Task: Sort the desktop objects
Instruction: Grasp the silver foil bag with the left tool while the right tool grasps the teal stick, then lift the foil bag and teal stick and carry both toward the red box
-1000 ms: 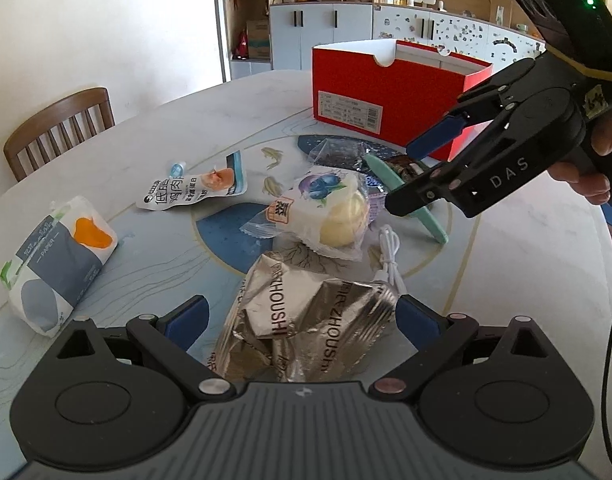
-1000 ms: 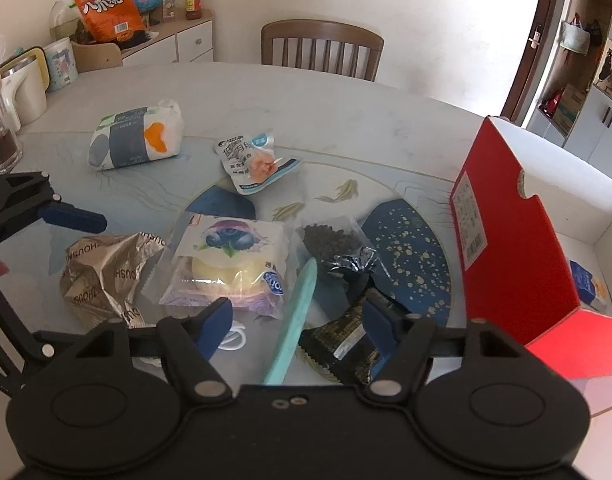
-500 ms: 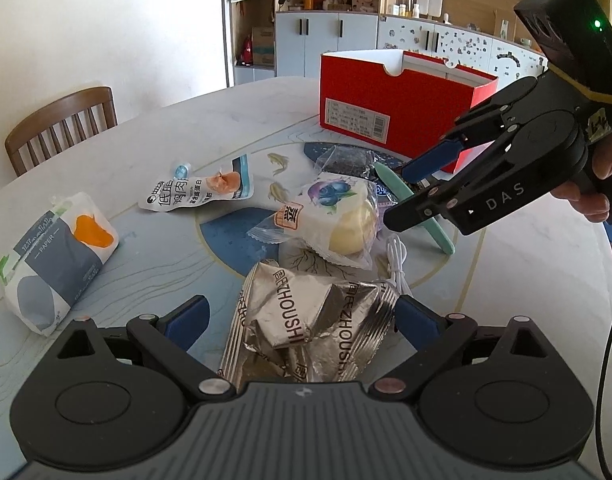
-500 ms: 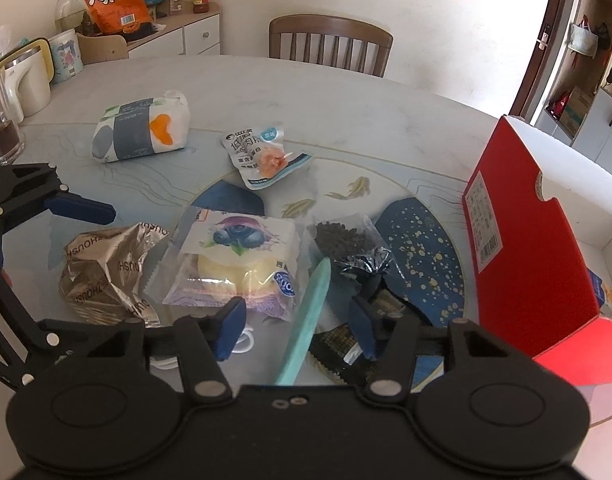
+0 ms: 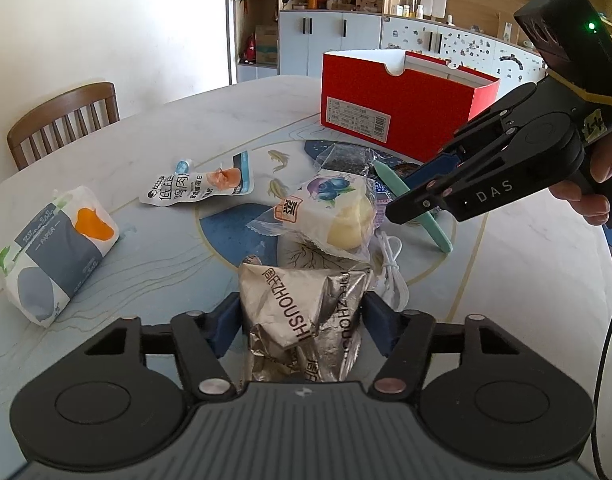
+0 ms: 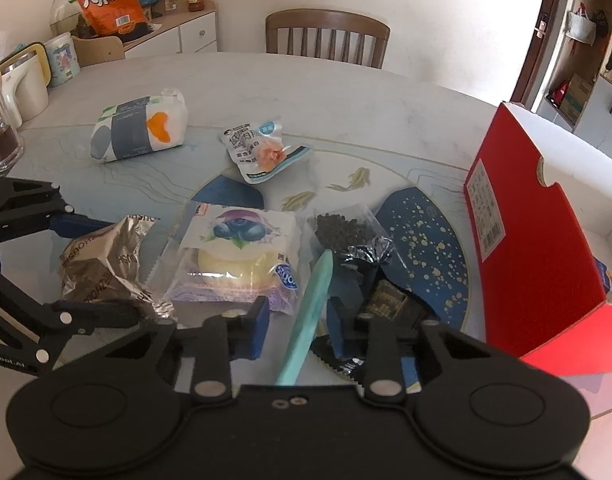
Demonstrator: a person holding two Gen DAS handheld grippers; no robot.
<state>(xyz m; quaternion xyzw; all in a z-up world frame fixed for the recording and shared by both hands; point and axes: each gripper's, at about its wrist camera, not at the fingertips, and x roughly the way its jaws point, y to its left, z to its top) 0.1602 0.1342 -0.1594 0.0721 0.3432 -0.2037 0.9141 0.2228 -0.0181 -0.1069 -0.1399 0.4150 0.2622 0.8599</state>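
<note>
Between the blue pads of the left gripper (image 5: 302, 322) sits a crumpled silver foil packet (image 5: 302, 312), and the jaws are closing on it, the pads already pressing its creased sides. Beside it the right gripper (image 6: 296, 322) is closing as well, straddling a long mint-green stick (image 6: 309, 312) that lies slantwise on the table (image 6: 345, 92); a gap shows on each side of the stick, so it is not yet pinched. Just beyond the foil packet lies a clear-wrapped blueberry bun (image 5: 329, 216), with a coiled white cable (image 5: 389, 268) tucked against both. A bag of dark pellets (image 6: 345, 232) and a black wrapper (image 6: 389, 304) crowd the stick's far side, and the right pad may be resting on that wrapper, though the view there is too dark to tell. Further out are a chicken snack pouch (image 5: 202, 184), a tissue pack (image 5: 54, 248) and the open red box (image 5: 401, 108), presumably where things are bound. The foil is slack, so the pads could crush it or catch only a fold that slips free on lifting. The thin stick lies askew to the jaws and could pivot or skid out, and the black wrapper might be dragged up with it.
</note>
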